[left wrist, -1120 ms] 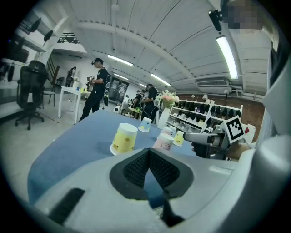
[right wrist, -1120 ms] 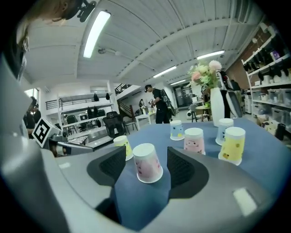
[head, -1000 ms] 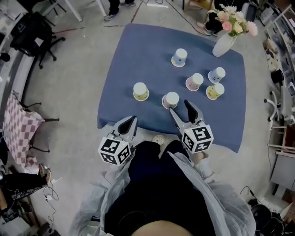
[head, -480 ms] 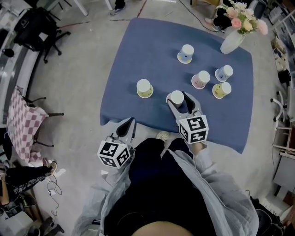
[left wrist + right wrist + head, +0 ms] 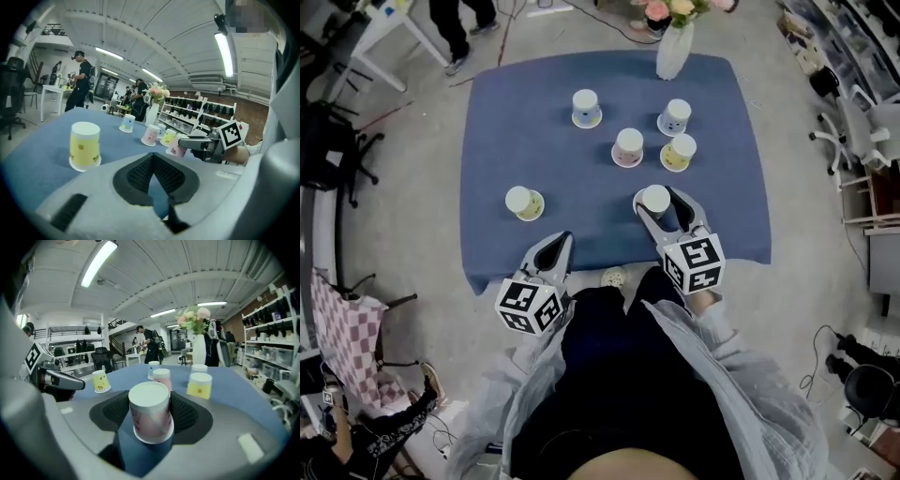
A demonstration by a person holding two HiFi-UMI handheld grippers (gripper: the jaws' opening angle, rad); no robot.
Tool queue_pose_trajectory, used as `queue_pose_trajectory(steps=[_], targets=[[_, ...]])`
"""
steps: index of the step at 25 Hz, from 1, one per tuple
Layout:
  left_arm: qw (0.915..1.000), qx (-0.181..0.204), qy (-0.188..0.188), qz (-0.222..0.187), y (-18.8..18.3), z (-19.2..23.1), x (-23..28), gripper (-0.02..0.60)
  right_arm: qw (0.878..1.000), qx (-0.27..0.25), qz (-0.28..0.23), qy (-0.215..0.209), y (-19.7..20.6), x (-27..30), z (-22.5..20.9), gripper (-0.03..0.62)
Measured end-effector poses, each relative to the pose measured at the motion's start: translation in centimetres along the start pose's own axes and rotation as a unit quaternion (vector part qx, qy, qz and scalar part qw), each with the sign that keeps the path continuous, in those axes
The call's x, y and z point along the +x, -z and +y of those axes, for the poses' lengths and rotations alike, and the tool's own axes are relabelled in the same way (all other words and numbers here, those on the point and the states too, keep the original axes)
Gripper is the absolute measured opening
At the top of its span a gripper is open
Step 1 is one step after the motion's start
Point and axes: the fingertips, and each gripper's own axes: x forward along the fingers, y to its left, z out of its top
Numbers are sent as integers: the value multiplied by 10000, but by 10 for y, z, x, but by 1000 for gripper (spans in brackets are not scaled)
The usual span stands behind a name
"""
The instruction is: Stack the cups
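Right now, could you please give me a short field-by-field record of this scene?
surface: blue cloth on the floor
cups: six, upside down, none stacked
right gripper: jaws apart around the nearest cup, which stands on the cloth
left gripper: shut, empty, apart from the left yellow cup
other: vase of flowers at the cloth's far edge

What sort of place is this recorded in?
Probably an open lab or workshop, not a home: stocked storage shelves, strip ceiling lights, and an office chair off to the side.
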Motion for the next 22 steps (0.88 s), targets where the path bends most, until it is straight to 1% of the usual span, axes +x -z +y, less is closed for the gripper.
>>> queue_pose_trajectory(steps=[5,8,11,14,16,19,22], targets=[[9975,229,629,235,-5,-42,49,-9,9960,378,-133,801,4,-42,-73,281],[9949,319,889,356,-6,-65,73,-9,9915,566,-191,1158,9,-62,-113,281],[9926,379,1056,458,-4,-88,93,-9,9869,731,-244,1417,15,-78,-147,281],[9916,430,1119,493,-3,-101,105,-9,9846,778,-176,1556,28,-84,-171,281],[9916,430,1105,516,0,-105,109,-9,9840,762,-107,1607,38,-84,-179,281],[9925,371,1017,565,8,-101,106,-9,9836,671,-195,1665,44,-84,-180,281],[9939,306,888,576,12,-92,99,-9,9842,420,-25,1717,48,-80,-178,279]])
